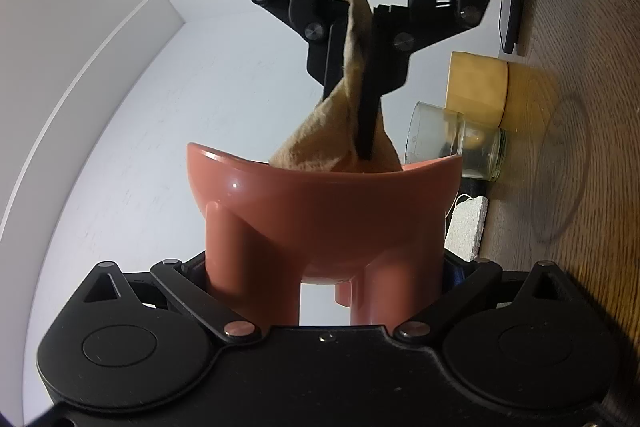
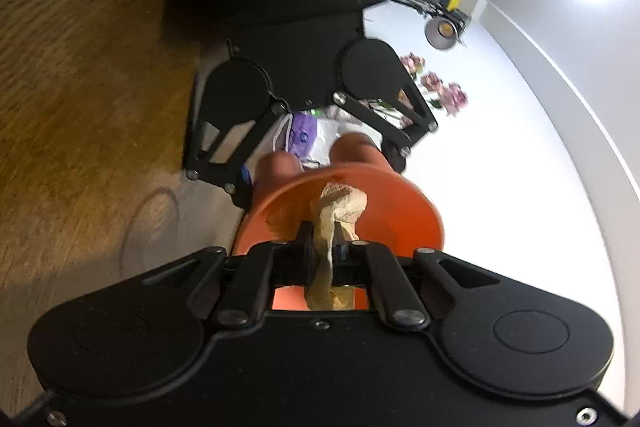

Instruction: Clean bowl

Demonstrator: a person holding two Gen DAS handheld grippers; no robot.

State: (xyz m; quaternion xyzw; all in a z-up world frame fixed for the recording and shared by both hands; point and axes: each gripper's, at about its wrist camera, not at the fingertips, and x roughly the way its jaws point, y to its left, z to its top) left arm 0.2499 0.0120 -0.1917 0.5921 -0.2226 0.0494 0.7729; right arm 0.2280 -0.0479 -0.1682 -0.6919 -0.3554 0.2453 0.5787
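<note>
Terracotta-red glossy footed bowl (image 1: 320, 211), held off wooden table (image 1: 580, 147), legs clamped between left gripper (image 1: 324, 291) fingers. We judge bowl rigid, smooth, likely slippery, chip-prone; leg hold looks sound, rim free. Beige soft cloth (image 1: 352, 131) pinched tight in right gripper (image 1: 366, 115), tail hanging into bowl; limp, light, needs pressing against wall to wipe. Open room toward white wall. Clear glass jar (image 1: 456, 143) lying on side, round yellow-lidded container (image 1: 476, 87) near bowl rim: we mind that side.
</note>
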